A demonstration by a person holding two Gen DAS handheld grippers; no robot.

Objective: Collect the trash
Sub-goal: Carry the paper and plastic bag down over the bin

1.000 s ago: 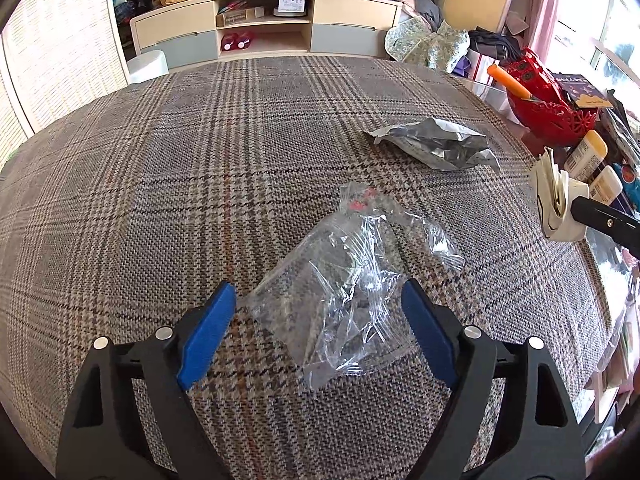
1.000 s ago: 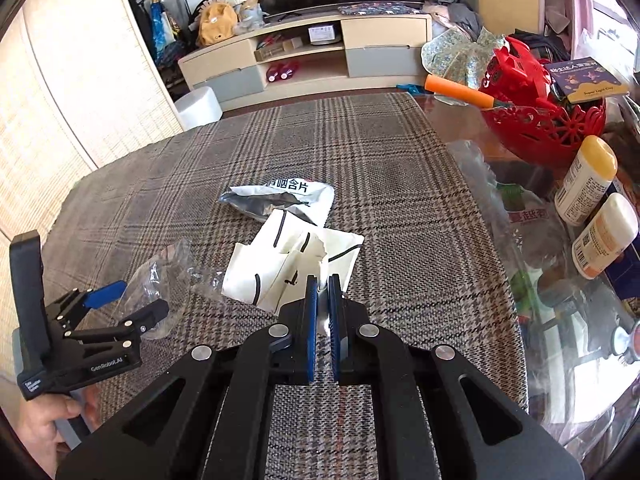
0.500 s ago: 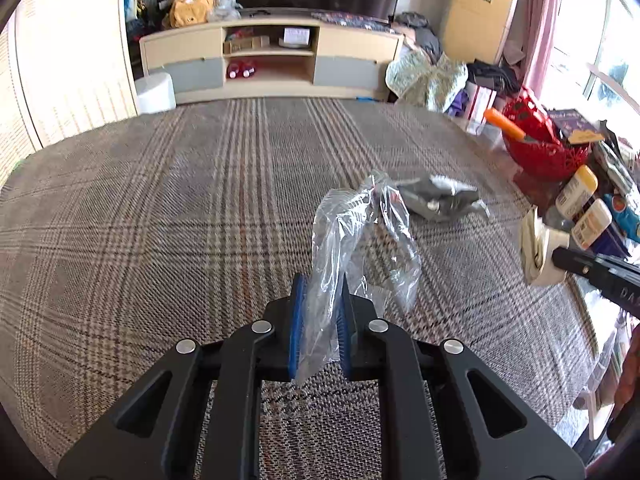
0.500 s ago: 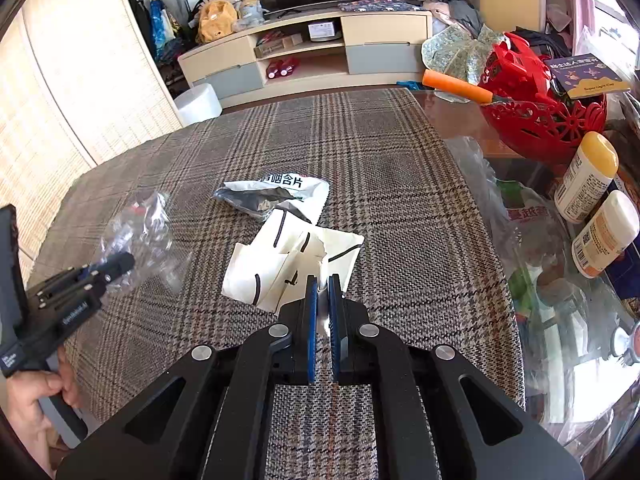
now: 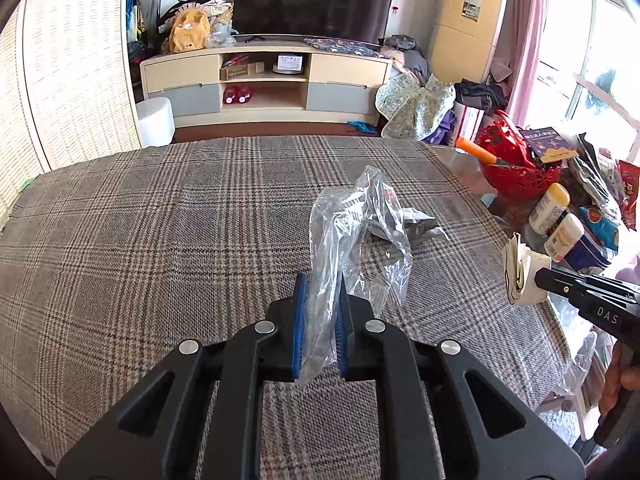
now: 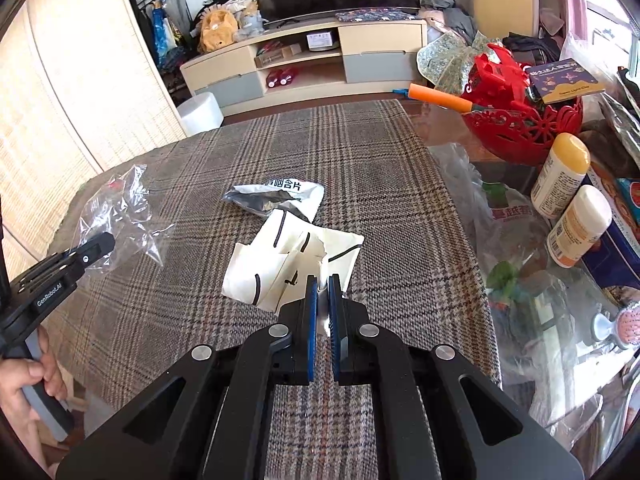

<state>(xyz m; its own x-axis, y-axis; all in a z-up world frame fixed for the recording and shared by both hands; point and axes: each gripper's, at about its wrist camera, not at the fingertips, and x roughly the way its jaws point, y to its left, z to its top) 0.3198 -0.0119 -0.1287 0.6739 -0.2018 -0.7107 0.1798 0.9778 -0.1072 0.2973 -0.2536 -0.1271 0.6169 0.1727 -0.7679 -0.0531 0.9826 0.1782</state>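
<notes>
My left gripper (image 5: 320, 280) is shut on a crumpled clear plastic bag (image 5: 356, 236) and holds it above the plaid tablecloth (image 5: 160, 248); the bag also shows in the right wrist view (image 6: 116, 208). My right gripper (image 6: 323, 282) is shut on a white paper wrapper with black lines (image 6: 288, 252), also seen at the right of the left wrist view (image 5: 520, 276). A silver foil snack packet (image 6: 276, 196) lies on the cloth beyond the white wrapper, partly hidden behind the clear bag in the left wrist view (image 5: 420, 226).
At the table's right side stand a red basket (image 6: 524, 128) with an orange-handled tool, two white and yellow bottles (image 6: 560, 176), a loose plastic bag (image 6: 500, 216) and other clutter. A TV cabinet (image 5: 264, 84) and white stool (image 5: 156, 120) stand beyond the table.
My left gripper closed on the clear bag and lifted it off the cloth. My right gripper stayed shut on the white wrapper and hardly moved.
</notes>
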